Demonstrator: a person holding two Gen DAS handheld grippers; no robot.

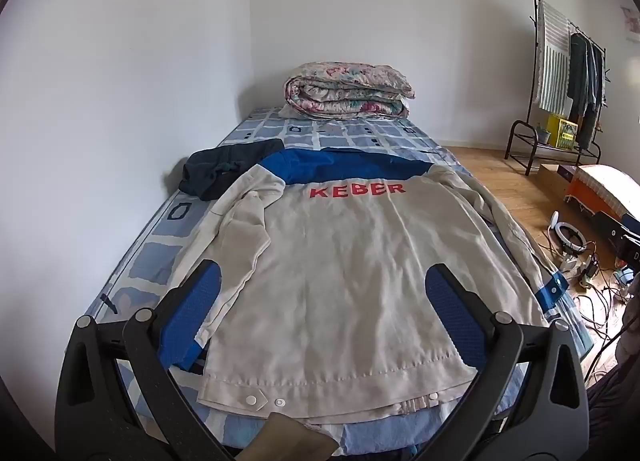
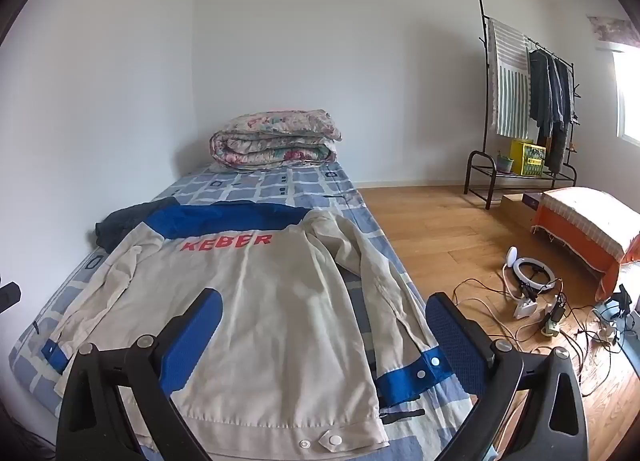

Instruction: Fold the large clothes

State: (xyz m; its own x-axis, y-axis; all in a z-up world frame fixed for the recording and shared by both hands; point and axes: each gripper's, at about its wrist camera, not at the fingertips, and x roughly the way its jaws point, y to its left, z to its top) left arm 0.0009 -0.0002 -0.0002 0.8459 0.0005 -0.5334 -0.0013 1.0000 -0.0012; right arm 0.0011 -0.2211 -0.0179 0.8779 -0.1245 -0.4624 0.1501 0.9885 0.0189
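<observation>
Beige work jacket lies back-up and spread flat on the bed, hem toward the cameras, blue yoke at the far end, red "KEBER" lettering across the upper back. Both sleeves run down along the sides; the blue snap cuff of the right-hand sleeve lies near the mattress edge — the other cuff shows at the left edge of the right wrist view.

Left gripper: jaws spread wide, holding nothing, above the lower back of the jacket. Right gripper: also wide apart and empty, over the jacket's lower right side, its right finger near the blue cuff.

Dark garment is bunched by the jacket's left shoulder, against the wall. Folded floral quilt sits at the far end of the bed. On the wood floor to the right — clothes rack, ring light, tangled cables.
</observation>
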